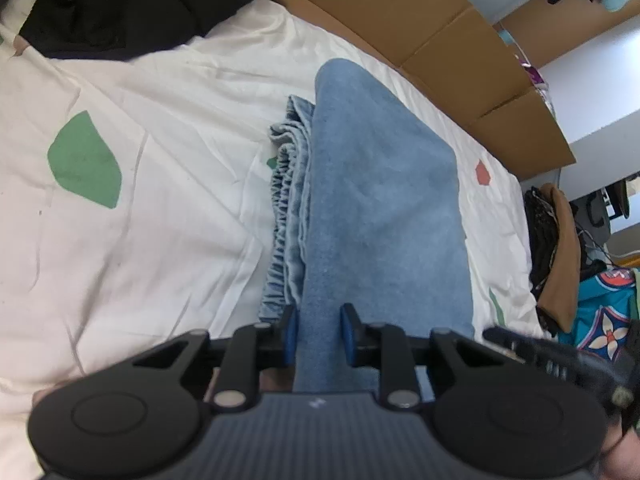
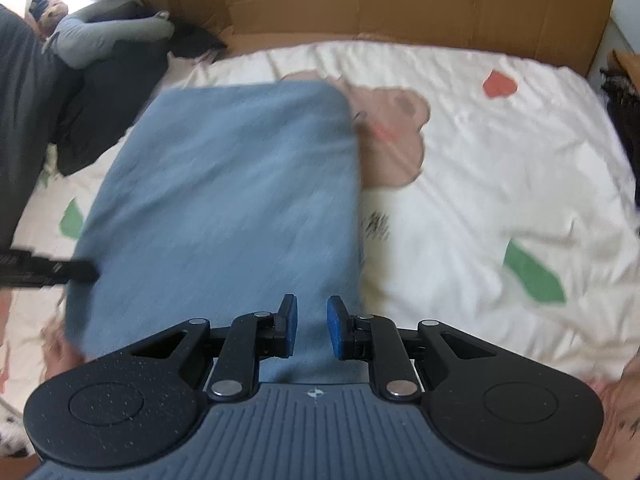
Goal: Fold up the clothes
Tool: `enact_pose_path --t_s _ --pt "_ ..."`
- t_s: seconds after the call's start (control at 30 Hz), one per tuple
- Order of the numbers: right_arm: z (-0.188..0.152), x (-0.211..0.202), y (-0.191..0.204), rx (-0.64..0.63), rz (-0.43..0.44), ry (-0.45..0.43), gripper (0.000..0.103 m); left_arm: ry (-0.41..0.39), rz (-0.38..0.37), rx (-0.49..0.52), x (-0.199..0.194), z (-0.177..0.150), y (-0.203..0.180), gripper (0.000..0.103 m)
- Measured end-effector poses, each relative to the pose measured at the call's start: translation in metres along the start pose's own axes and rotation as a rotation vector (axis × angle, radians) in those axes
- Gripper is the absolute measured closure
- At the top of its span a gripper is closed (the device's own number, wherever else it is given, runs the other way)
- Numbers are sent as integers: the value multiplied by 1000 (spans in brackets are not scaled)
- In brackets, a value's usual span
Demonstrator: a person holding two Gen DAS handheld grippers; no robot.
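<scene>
Denim lies folded on the bed: we find a pair of light blue jeans [image 1: 380, 200] laid in a long stack across the white bedsheet [image 1: 160, 240], which carries green and red printed shapes. In the left wrist view the gathered waistband edges show in layers along the left side of the stack, with a smooth upper layer running over them toward us.

We note the left gripper [image 1: 319, 330] pointing down at the near end of the jeans. Its blue pads [image 1: 291, 330] stand a little apart with the upper denim layer passing between them; one pad sits against the cloth edge, but we cannot tell whether the pair presses on it.

We find the right gripper [image 2: 312, 328] in a like stance over the same jeans [image 2: 224, 200]. Its blue pads [image 2: 334, 328] are narrowly parted with denim running between them, and the blur in this view leaves the grip undecided. The tip of the left gripper shows at the left edge here, at the side of the cloth.

Dark clothes [image 1: 120, 0] lie heaped at the far side of the bed, and a brown cardboard sheet [image 2: 360, 0] stands along its far edge.
</scene>
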State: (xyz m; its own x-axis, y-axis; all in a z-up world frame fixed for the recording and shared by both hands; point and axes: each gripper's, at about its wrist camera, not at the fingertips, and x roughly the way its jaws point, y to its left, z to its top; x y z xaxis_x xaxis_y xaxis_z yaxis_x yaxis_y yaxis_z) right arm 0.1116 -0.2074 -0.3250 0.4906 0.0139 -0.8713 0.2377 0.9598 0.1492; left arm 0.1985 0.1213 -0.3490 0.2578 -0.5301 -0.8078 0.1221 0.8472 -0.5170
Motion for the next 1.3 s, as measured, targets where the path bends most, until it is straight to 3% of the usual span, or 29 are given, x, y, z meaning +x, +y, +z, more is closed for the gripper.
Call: enact_pose_path --t_s 0.03,0.17,0.2,0.47,0.67,0.9,0.97,1.03,1.3 --pt "6 4 -1 -9 -4 -15 80 -3 12 6 -1 3 -1 74" --pt "31 19 -2 -81 16 -20 80 -41 48 52 -5 20 -10 48" --pt "37 22 -2 -101 26 -13 80 -50 58 60 -4 24 -10 48" --pt "85 34 3 -330 110 38 80 -179 87 82 -4 53 -23 51" --pt "91 39 -7 -421 176 44 79 -215 134 169 1 65 -44 70" --pt "86 66 -39 -279 205 -54 79 -149 204 255 27 86 -52 70" --pt "88 71 -46 -246 244 -116 79 -141 225 309 33 91 -55 66" --pt "90 76 -53 -195 227 -148 79 -130 230 333 39 97 -55 63" --pt "95 87 -66 -177 247 -109 80 -165 145 190 56 113 -36 57"
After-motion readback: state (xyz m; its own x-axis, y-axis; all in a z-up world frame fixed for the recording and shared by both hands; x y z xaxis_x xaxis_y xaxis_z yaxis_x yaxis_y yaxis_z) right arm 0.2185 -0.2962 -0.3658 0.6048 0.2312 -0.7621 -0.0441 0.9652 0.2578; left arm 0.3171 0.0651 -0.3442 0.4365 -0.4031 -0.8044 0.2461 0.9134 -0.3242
